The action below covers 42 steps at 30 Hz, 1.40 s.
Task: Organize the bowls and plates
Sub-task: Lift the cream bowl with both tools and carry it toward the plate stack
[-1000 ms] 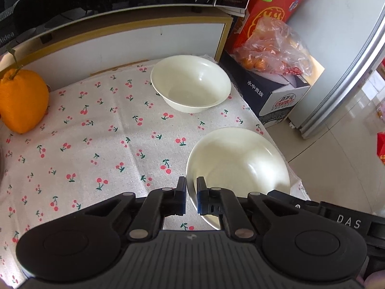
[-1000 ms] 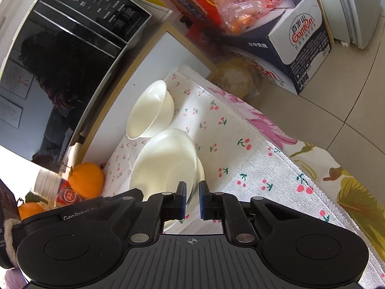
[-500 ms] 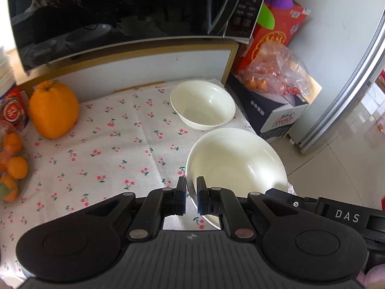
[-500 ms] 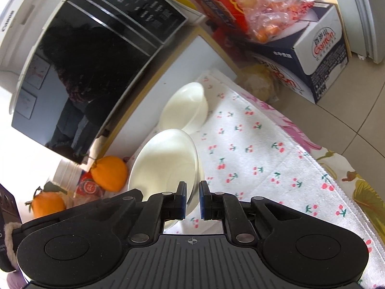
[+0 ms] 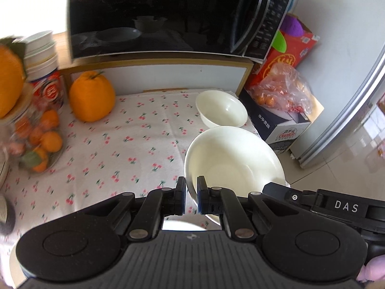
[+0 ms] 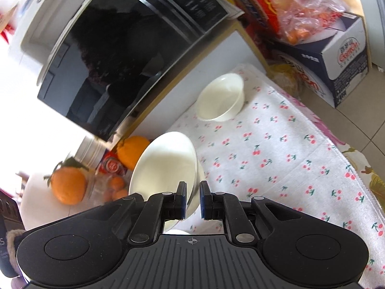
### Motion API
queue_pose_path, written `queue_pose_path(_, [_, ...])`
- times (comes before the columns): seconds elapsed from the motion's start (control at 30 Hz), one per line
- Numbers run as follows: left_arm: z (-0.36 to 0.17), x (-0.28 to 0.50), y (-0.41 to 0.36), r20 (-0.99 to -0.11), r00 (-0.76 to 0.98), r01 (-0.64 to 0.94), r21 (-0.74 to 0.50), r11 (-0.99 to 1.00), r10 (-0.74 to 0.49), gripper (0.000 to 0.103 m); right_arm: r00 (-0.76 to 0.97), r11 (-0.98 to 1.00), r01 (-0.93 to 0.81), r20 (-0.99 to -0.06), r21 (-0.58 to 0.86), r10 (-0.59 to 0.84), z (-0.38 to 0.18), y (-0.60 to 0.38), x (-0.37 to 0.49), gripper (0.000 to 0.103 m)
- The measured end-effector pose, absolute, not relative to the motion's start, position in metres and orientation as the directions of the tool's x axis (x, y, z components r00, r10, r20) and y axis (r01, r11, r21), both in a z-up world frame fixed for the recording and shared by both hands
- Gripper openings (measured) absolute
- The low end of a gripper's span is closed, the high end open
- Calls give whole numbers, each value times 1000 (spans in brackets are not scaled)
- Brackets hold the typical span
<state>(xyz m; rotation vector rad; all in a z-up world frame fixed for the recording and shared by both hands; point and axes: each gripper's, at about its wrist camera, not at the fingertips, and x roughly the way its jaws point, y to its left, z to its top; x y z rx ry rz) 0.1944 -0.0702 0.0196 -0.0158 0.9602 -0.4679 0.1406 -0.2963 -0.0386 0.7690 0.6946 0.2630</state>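
There were two white bowls: one large point(image 5: 231, 159) and one small point(image 5: 221, 108). Two claws showed, the left point(image 5: 191, 198) and the right point(image 6: 193, 201). Two big oranges point(image 6: 68, 185) point(image 5: 92, 96) stood out, with several small ones in a clear bag point(image 5: 38, 142), too blurred to count. One microwave point(image 5: 156, 14), one cherry-print cloth point(image 5: 120, 139) and one blue carton point(image 5: 284, 130) were there.

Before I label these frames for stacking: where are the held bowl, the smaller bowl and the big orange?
held bowl point(image 5: 231, 159), left wrist view, inner wall
smaller bowl point(image 5: 222, 107), left wrist view, inside bottom
big orange point(image 5: 91, 96), left wrist view, front skin
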Motion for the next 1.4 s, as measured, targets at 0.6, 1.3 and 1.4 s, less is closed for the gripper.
queue_pose_path(0.6, [14, 159, 29, -778, 515, 217, -287, 933, -359, 9, 641, 742, -132, -514, 657, 570, -24, -212, 132, 12])
queue_pose_path(1.3, [11, 145, 110, -829, 520, 133, -160, 978, -206, 9, 530, 759, -256, -570, 598, 628, -29, -106, 125, 13])
queue_pose_path(1.4, [8, 144, 116, -841, 510, 131, -133, 982, -182, 10, 515, 769, -268, -588, 581, 624, -32, -95, 122, 13])
